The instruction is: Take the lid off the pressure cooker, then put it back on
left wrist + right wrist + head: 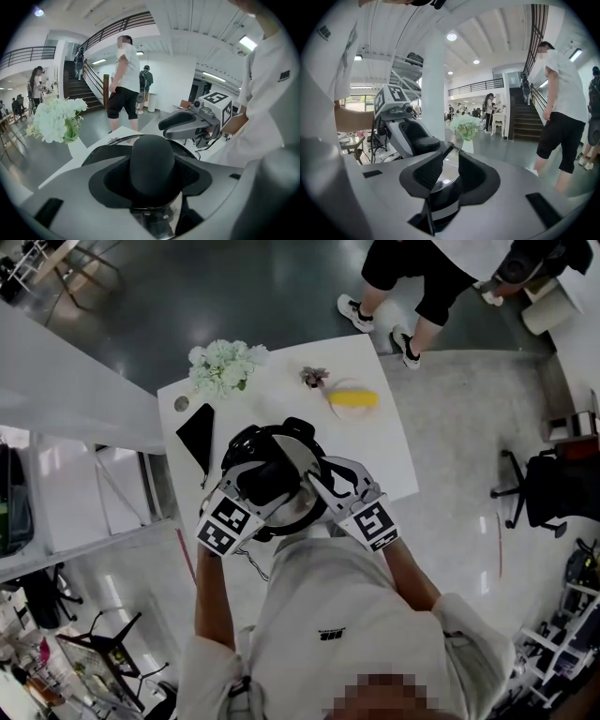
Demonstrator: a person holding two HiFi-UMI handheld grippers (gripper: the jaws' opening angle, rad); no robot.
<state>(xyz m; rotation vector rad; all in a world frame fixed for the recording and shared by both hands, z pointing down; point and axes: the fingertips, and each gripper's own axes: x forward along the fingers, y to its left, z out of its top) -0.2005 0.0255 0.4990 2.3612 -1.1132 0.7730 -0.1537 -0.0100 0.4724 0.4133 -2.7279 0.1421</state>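
Left gripper (152,172): jaws stand wide and are clamped on the black rounded knob (152,157), both dark pads hugging its sides. The knob sits at the middle of the round steel lid (289,509). Right gripper (449,172): jaws narrowed, a slim gap between the ribbed pads. A thin black strip (438,187) and a black part with a steel band lie in that gap. Whether the pads bear on them I cannot tell. In the head view both grippers reach in from the near side, the left one (267,480) over the lid's centre and the right one (321,486) just right of it. Their square-marked cubes (228,521) sit close to the person's forearms. The lid is seated on the black-rimmed pressure cooker (300,431), which stands at the near edge of the white rectangular table (281,399). Further out on the table:
- a flat black rectangular slab (197,435), left of the cooker;
- a bunch of white-green flowers (225,367) at the far left corner;
- a small purplish sprig (315,377);
- a yellow oblong thing on a pale round plate (353,398), toward the far right.

Beyond the table is a grey polished floor (234,296). A bystander in a white top and black shorts (412,282) stands off the far right corner.
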